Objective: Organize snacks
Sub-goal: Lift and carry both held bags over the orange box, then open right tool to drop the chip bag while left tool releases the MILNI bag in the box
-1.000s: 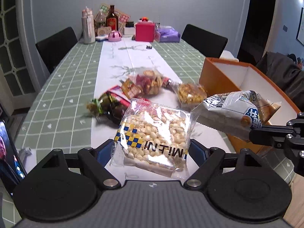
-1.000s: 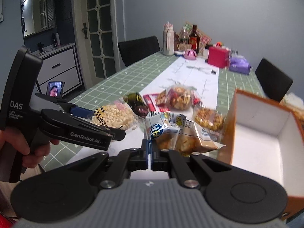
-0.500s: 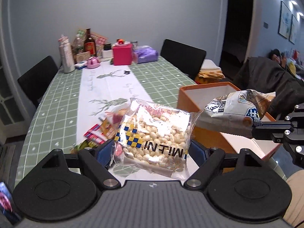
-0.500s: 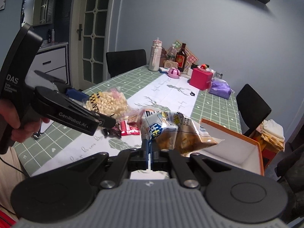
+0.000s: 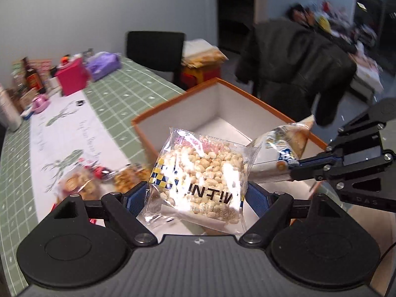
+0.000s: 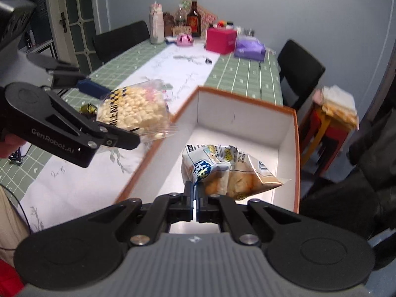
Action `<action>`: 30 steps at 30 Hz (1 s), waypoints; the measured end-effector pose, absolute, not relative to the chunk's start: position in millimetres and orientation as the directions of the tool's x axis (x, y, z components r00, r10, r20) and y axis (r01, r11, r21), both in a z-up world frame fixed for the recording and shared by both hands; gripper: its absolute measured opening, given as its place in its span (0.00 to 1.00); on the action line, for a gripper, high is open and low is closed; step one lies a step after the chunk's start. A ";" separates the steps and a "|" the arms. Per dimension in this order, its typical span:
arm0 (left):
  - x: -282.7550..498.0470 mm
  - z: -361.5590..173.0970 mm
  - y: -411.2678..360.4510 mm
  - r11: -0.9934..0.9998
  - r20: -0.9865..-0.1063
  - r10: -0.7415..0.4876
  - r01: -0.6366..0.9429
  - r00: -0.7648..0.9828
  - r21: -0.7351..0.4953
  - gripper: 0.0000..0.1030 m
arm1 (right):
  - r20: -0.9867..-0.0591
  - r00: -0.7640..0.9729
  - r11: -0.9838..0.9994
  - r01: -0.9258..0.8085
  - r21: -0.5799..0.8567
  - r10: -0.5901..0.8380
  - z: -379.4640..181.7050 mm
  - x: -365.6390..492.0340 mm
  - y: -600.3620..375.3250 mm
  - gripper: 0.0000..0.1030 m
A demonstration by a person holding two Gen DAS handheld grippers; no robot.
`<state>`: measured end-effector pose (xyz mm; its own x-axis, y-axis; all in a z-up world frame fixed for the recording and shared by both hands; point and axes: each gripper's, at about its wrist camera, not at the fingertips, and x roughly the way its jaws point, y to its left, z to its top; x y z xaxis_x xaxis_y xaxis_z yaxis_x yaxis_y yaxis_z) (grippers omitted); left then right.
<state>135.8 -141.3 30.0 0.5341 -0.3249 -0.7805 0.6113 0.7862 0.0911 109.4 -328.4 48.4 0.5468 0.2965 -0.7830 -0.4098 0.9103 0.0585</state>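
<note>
Box [image 6: 295, 148] rim clear; inside roomy.

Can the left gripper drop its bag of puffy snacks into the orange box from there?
Probably yes. The left gripper holds the puffed snack bag at the orange box, whose top is open. The right gripper holds a cracker bag over the box's inside, leaving room beside it.

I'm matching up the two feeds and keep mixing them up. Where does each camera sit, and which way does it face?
Left wrist: on the left gripper, looking down over its peanut bag into the orange box; the right gripper shows.
Right wrist: on the right gripper, looking over its bread bag into the box; the left gripper shows.
Shared: box, both bags, green table.
</note>
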 end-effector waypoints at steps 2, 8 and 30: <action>141.9 20.8 -158.2 0.758 -0.811 -0.312 0.645 0.495 0.102 0.94 | -0.801 0.516 0.909 -0.409 0.080 0.303 38.9 113.5 -333.0 0.00; 158.5 -8.2 -191.1 0.706 -0.876 -0.251 0.697 0.412 0.126 0.94 | -0.836 0.435 0.907 -0.391 0.160 0.335 15.8 133.6 -344.0 0.00; 185.8 -57.7 -225.4 0.565 -0.945 -0.070 0.793 0.321 0.227 0.94 | -0.883 0.314 0.907 -0.349 0.234 0.349 -13.3 159.9 -363.9 0.09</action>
